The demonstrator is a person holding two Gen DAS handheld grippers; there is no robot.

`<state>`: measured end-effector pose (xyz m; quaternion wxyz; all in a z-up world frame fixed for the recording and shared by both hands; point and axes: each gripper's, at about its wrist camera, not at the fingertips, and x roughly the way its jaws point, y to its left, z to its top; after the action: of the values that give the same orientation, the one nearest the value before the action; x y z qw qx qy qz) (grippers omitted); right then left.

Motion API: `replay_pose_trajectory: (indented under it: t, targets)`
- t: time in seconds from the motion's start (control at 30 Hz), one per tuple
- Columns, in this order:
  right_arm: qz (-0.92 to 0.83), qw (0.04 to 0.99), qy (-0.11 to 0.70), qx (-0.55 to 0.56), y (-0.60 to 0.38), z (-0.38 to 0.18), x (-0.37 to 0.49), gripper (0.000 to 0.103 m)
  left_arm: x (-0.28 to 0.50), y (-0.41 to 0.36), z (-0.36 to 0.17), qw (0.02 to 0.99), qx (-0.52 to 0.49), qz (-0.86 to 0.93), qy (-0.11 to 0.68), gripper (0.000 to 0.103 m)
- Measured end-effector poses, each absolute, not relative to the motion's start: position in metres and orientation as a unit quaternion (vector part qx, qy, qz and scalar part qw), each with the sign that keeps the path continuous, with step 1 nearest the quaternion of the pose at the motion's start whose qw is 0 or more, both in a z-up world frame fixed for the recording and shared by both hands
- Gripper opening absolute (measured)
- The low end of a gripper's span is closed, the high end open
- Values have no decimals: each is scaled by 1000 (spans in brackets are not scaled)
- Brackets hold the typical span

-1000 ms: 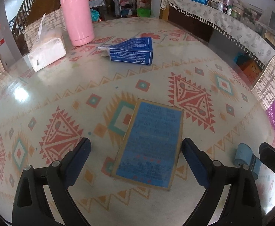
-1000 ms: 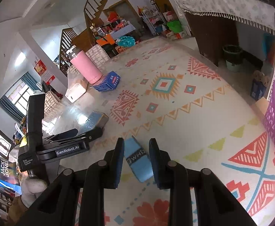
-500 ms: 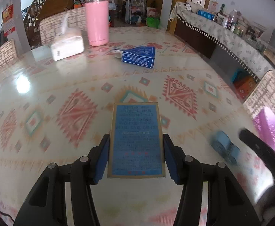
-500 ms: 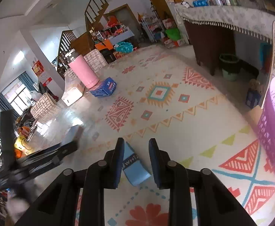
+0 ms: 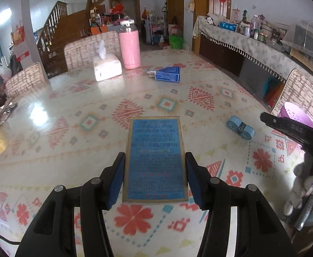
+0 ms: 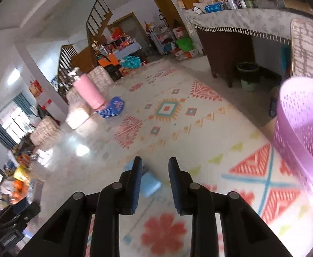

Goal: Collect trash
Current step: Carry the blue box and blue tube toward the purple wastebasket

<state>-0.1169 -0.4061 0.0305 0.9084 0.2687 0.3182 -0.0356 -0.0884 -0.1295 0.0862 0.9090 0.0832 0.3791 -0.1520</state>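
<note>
My left gripper point(image 5: 154, 177) is shut on a flat blue box with a gold border point(image 5: 155, 156) and holds it above the patterned table. A light blue roll point(image 5: 240, 127) lies on the table to its right; in the right wrist view the roll point(image 6: 150, 183) lies below and just left of my right gripper point(image 6: 154, 184), which is open and empty above it. A purple perforated basket point(image 6: 302, 128) stands at the right. A dark blue carton point(image 5: 167, 76) lies on its side further back.
A pink flask point(image 5: 129, 47) and a white tissue pack point(image 5: 107, 67) stand at the far side of the table. Chairs surround the table. A sideboard point(image 5: 253, 42) with bottles runs along the right wall.
My left gripper closed on the blue box and lifted it. My right gripper let go of the light blue roll and rose; the roll now lies on the table.
</note>
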Motion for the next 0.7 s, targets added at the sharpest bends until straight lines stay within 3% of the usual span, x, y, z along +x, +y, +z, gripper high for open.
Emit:
replay_pose_trajectory:
  t: [0.47, 0.5, 0.53, 0.6, 0.7]
  targets:
    - [-45, 933, 294, 203, -384, 63, -197, 28, -128, -161, 101, 913, 109, -189, 344, 53]
    - [-39, 933, 299, 194, -382, 63, -193, 33, -126, -161, 99, 911, 106, -191, 351, 53]
    - [-32, 931, 313, 183, -378, 61, -184, 51, -123, -162, 96, 908, 103, -193, 358, 53]
    - [-23, 925, 346, 156, -372, 56, -158, 67, -122, -162, 92, 906, 100, -190, 366, 53]
    - [-21, 924, 363, 121, -367, 52, -128, 67, -120, -160, 88, 904, 101, -185, 373, 53]
